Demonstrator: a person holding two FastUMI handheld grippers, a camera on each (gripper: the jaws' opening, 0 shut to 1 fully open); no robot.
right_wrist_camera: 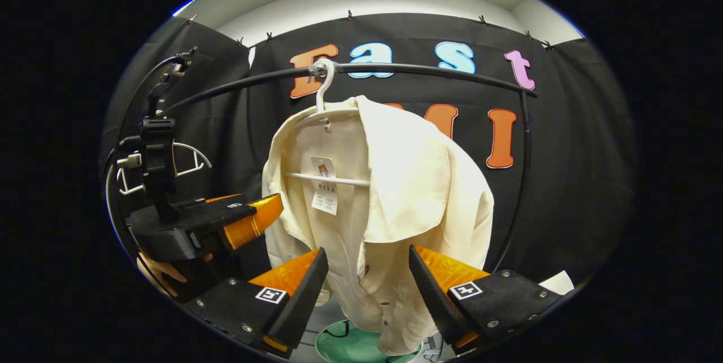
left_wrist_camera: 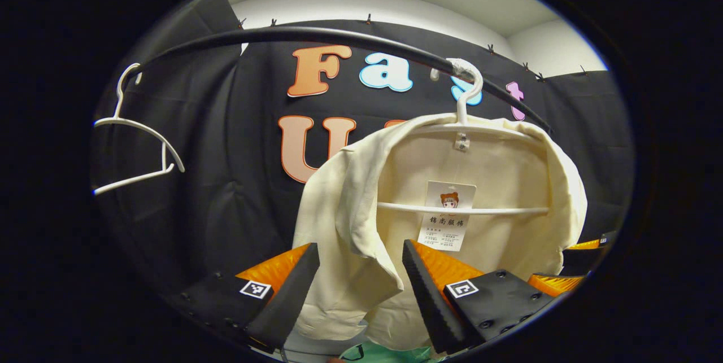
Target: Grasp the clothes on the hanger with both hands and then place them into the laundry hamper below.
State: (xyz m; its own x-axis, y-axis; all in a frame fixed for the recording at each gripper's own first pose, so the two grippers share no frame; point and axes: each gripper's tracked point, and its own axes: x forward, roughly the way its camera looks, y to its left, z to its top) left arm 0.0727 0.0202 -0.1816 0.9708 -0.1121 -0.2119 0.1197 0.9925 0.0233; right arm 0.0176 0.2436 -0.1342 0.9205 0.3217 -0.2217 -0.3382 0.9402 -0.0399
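From my remote seat, left gripper view, at nine o'clock: a bare white plastic hanger [left_wrist_camera: 138, 143] hangs from the black curved metal rail [left_wrist_camera: 339, 38]. Toward centre and three o'clock, the cream short-sleeved shirt [left_wrist_camera: 350, 222] with a paper tag hangs open-fronted on a second white plastic hanger [left_wrist_camera: 464, 126], hooked at one o'clock. At six o'clock my left gripper [left_wrist_camera: 360, 289] stands wide, its orange-and-black fingers flanking the shirt's near front panel; I cannot tell whether either pad touches the cloth.

In the right gripper view, that same left gripper sits at nine o'clock, held by a hand [right_wrist_camera: 161, 272], just beside the shirt's sleeve. The shirt fills the centre, its hanger hooked on the rail at twelve o'clock. My right gripper [right_wrist_camera: 368, 289] at six o'clock is also wide, its fingers flanking the lower front with the red buttons. Below, at six o'clock, the green round laundry hamper [right_wrist_camera: 350, 346] shows its rim directly under the hem.

I judge the task barely begun: both claws are lined up, nothing is gripped. Closing on the cloth, pulling it off the hanger and lowering it into the hamper all remain.
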